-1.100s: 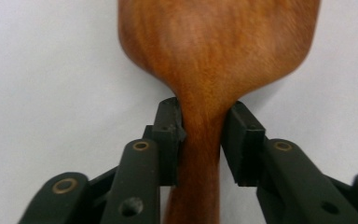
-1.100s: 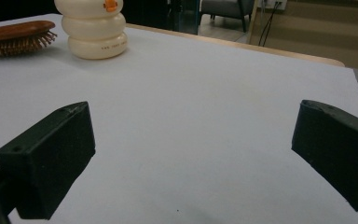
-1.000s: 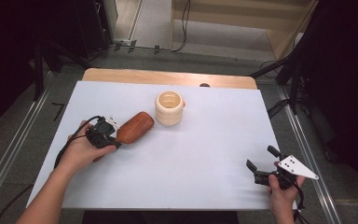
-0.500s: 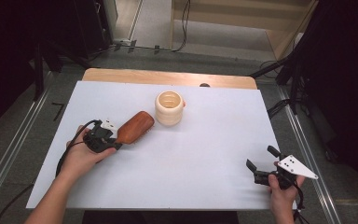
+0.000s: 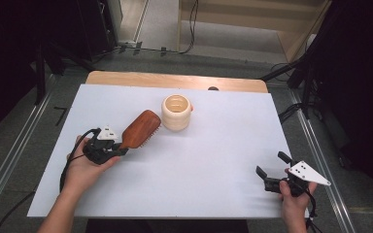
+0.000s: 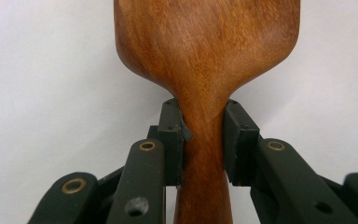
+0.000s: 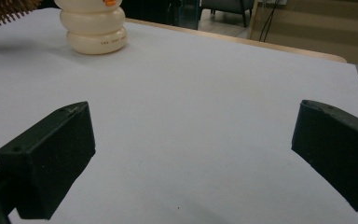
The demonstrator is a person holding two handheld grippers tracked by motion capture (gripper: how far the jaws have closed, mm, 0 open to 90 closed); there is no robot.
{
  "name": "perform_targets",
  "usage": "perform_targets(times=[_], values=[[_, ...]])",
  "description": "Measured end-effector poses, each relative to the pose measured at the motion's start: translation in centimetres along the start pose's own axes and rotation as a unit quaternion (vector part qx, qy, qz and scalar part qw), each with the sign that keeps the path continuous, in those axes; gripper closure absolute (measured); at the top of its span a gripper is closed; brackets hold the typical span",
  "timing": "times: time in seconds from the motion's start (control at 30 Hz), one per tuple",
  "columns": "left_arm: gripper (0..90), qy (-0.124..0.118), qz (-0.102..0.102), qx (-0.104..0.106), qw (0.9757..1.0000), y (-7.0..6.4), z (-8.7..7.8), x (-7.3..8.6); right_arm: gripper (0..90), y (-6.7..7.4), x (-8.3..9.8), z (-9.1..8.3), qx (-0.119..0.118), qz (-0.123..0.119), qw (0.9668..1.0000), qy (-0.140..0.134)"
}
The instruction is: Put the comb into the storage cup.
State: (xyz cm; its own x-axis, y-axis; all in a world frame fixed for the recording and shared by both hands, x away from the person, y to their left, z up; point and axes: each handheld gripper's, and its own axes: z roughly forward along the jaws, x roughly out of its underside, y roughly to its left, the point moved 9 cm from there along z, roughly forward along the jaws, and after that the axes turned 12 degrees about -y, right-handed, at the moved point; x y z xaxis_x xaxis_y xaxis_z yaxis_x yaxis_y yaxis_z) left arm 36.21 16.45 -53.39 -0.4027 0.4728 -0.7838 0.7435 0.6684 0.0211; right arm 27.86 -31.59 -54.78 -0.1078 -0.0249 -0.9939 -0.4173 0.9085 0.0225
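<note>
A brown wooden hairbrush (image 5: 141,129) points toward the back right, bristles showing along its lower right edge. My left gripper (image 5: 122,145) is shut on its handle at the left of the table. In the left gripper view both pads clamp the narrow neck below the brush head (image 6: 205,46), at my left gripper (image 6: 204,135). A cream ribbed cup (image 5: 177,112) stands upright just right of the brush head. My right gripper (image 5: 271,164) stands open near the front right corner, with nothing between its jaws (image 7: 191,149). From there the cup (image 7: 92,25) and brush bristles (image 7: 4,10) show far off.
A white sheet (image 5: 213,145) covers the table, with a wooden strip (image 5: 175,80) along its far edge. Metal rails run along both sides. Dark stands and cables lie on the floor beyond the table.
The left hand has shifted a little with the brush, and the brush head now looks raised with bristles showing. The right gripper has stayed put.
</note>
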Motion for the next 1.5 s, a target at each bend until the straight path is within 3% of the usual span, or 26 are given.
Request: perform_targets(times=[0.13,0.23,0.33,0.53,0.7,0.9,1.07,1.37,1.5], values=[[72.6,-0.007,0.000,-0.007,1.0000,-0.1,-0.1,0.0,0.0,0.0,-0.1,-0.1,-0.005,0.003,1.0000,0.002],[72.6,-0.025,-0.011,-0.011,0.9996,-0.4,-0.3,-0.3,0.0,0.0,-0.6,-0.2,-0.008,0.024,0.9997,-0.003],[72.6,-0.043,-0.016,-0.010,0.9989,-1.0,-0.4,-0.8,0.0,0.4,-1.3,-0.2,-0.015,0.059,0.9981,-0.003],[72.6,-0.082,-0.017,-0.019,0.9963,-2.0,-0.6,-2.0,0.0,2.6,-4.0,0.6,-0.032,0.045,0.9985,0.001],[72.6,-0.111,-0.020,-0.021,0.9934,-2.5,-1.2,-2.8,0.0,5.2,-6.1,1.9,-0.055,0.012,0.9984,0.010],[72.6,-0.129,-0.016,-0.030,0.9911,-3.2,-1.3,-2.8,0.0,7.6,-7.9,4.0,-0.074,0.006,0.9971,0.016],[72.6,-0.144,-0.029,-0.031,0.9887,-3.3,-1.5,-2.6,0.0,9.5,-9.3,5.4,-0.087,-0.002,0.9958,0.026],[72.6,-0.171,-0.045,-0.027,0.9839,-4.2,-1.7,-2.7,0.0,12.4,-10.4,8.1,-0.122,0.018,0.9920,0.030],[72.6,-0.180,-0.053,-0.010,0.9822,-5.1,-1.4,-3.1,0.0,13.7,-10.6,9.2,-0.136,0.019,0.9899,0.034]])
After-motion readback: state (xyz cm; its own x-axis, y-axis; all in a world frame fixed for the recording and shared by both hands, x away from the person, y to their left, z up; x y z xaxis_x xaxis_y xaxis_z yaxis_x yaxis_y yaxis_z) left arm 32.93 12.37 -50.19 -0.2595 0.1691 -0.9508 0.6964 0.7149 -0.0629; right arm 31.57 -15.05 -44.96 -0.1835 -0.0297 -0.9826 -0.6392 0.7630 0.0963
